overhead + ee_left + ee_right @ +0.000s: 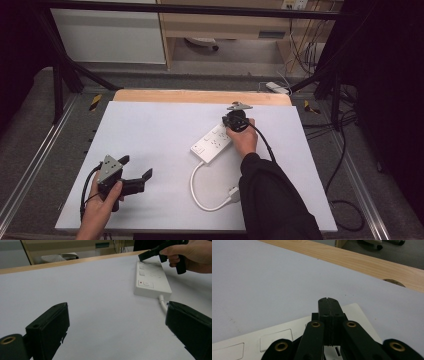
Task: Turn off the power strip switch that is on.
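A white power strip [212, 143] lies near the middle of the white table, its white cable [196, 191] curling toward the front and ending in a plug [233, 193]. My right gripper [231, 121] hovers over the strip's far end [359, 312], jaws pressed together with nothing between them [328, 300]. My left gripper [137, 169] rests at the front left, jaws wide apart and empty. In the left gripper view the strip [151, 280] sits ahead on the right, with the right gripper [143, 257] and the hand that holds it above its far end.
A wooden strip [200, 96] runs along the table's far edge. Beyond it stand a wooden cabinet [225, 22] and loose cables on the floor [300, 55]. Black frame posts [57, 85] flank the table. Bare white tabletop [150, 130] lies between the grippers.
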`<act>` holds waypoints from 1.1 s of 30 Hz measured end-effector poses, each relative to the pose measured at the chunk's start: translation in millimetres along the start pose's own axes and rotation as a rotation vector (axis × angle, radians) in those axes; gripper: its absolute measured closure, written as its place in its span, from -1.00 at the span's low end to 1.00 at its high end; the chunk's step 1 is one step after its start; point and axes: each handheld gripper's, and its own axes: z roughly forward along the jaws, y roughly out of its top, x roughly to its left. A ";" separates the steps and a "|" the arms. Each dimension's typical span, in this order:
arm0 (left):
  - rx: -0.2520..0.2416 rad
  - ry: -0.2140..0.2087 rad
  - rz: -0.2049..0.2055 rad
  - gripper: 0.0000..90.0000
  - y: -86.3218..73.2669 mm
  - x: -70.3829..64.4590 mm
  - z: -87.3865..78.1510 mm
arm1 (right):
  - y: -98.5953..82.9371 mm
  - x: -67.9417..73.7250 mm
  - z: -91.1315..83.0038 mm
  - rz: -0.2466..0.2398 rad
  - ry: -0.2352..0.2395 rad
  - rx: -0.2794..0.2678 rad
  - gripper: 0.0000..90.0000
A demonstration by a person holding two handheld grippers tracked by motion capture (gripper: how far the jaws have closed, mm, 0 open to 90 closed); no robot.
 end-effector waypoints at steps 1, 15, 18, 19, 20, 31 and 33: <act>0.000 0.000 0.000 -0.89 0.0 0.0 0.0 | 0.0 0.3 0.1 0.003 0.003 -0.003 1.00; 0.001 0.000 -0.002 -0.89 -0.3 -0.2 0.3 | 2.2 0.1 -1.3 0.033 0.019 -0.022 0.69; 0.002 0.000 -0.003 -0.89 -0.3 -0.1 0.2 | 3.0 0.9 -1.8 0.036 0.025 -0.029 0.59; 0.001 0.000 -0.003 -0.89 -0.4 -0.1 0.2 | 3.5 1.1 -2.1 0.038 0.027 -0.033 0.56; 0.003 -0.001 -0.001 -0.89 -0.4 -0.1 0.2 | 3.7 1.2 -2.2 0.040 0.028 -0.035 0.51; 0.003 -0.001 -0.001 -0.89 -0.5 -0.2 0.4 | 6.4 -0.8 -3.3 0.095 0.024 -0.036 -0.03; 0.003 -0.002 -0.001 -0.89 -0.5 -0.2 0.4 | 6.6 -1.5 -3.4 0.102 0.026 -0.034 -0.10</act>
